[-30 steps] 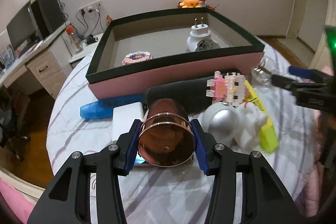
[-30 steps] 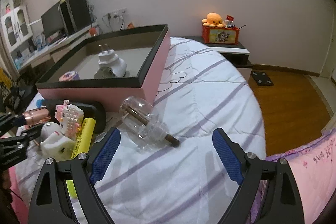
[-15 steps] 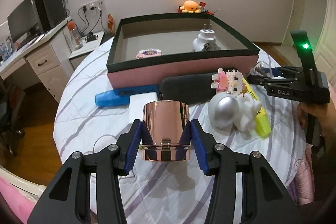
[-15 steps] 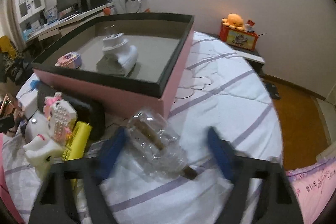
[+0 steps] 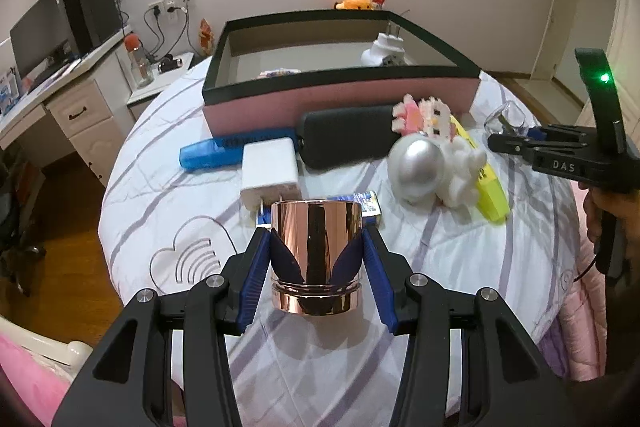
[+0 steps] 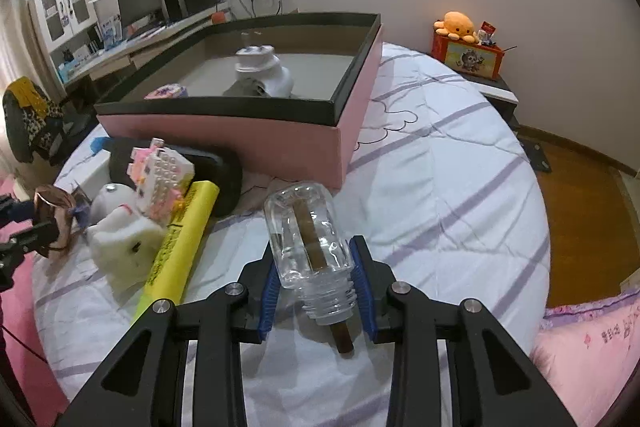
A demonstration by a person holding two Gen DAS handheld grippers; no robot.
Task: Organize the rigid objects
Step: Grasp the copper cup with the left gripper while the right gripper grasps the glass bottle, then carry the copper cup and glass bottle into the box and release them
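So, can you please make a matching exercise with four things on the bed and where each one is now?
Things:
1. rose-gold cup
2. clear glass bottle
3. white plug adapter
4. yellow highlighter

Places:
A. inside the pink box
B. between the right gripper jaws
C. lying on the bedspread
D. in the left gripper

Pairs: 1-D, 2-B, 3-A, 4-C

Rose-gold mirrored cup (image 5: 316,251); pink box (image 5: 340,103) with black rim; clear glass bottle (image 6: 310,247); yellow tube (image 6: 180,247); white bedspread (image 6: 440,187) striped lilac; blue case (image 5: 208,155) far left.
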